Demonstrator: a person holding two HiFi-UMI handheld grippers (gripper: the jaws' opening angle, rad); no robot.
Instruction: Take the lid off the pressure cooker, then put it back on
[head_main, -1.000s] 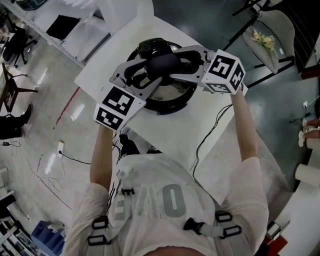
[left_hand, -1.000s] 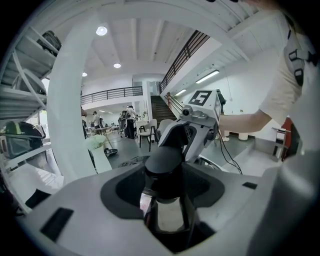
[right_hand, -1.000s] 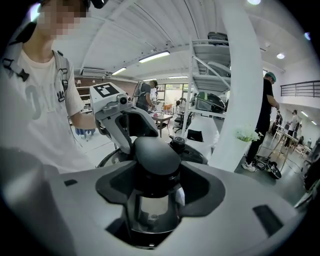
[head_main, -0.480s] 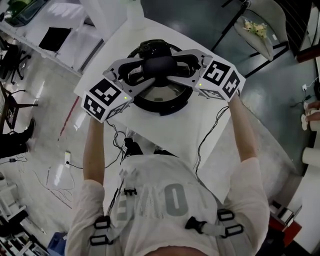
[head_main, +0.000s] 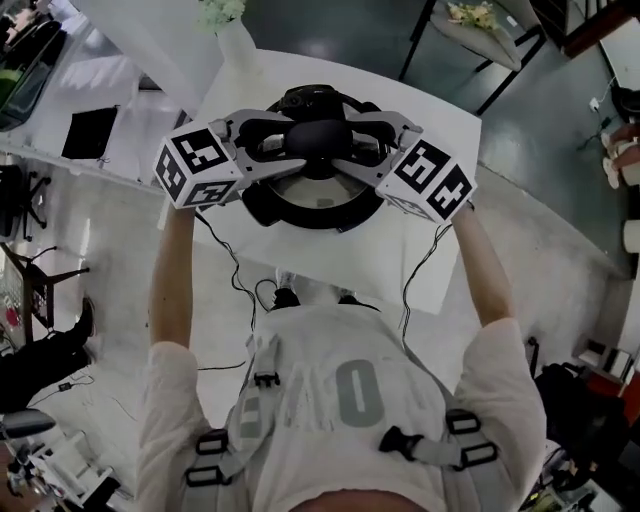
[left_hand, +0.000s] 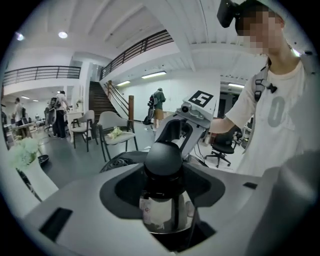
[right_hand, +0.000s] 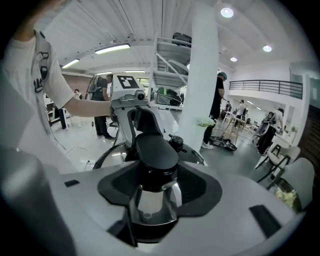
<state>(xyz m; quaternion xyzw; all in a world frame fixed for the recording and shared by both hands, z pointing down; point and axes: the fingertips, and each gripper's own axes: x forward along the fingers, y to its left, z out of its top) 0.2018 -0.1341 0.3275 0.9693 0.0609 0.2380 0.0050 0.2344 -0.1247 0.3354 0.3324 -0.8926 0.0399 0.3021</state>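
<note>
The black pressure cooker (head_main: 262, 208) stands on a white table (head_main: 420, 250) with its steel lid (head_main: 318, 190) on it. Both grippers meet over the lid's black knob (head_main: 320, 134) from opposite sides. My left gripper (head_main: 298, 140) comes in from the left, and its dark pads hug the knob (left_hand: 163, 159). My right gripper (head_main: 345, 140) comes in from the right; its jaws are closing with the knob (right_hand: 156, 147) between them, and the pads look pressed against it. Each gripper view shows the other gripper beyond the knob.
A black pressure valve (head_main: 310, 97) sits on the lid's far side. A white vase with flowers (head_main: 228, 30) stands at the table's far left corner. Cables (head_main: 232, 270) hang off the near edge. A chair (head_main: 480, 25) stands beyond the table, and people walk in the background.
Both grippers have swung clockwise round the knob: the left marker cube went up and left, the right one down. Both stay on the knob. The head view shifted.
</note>
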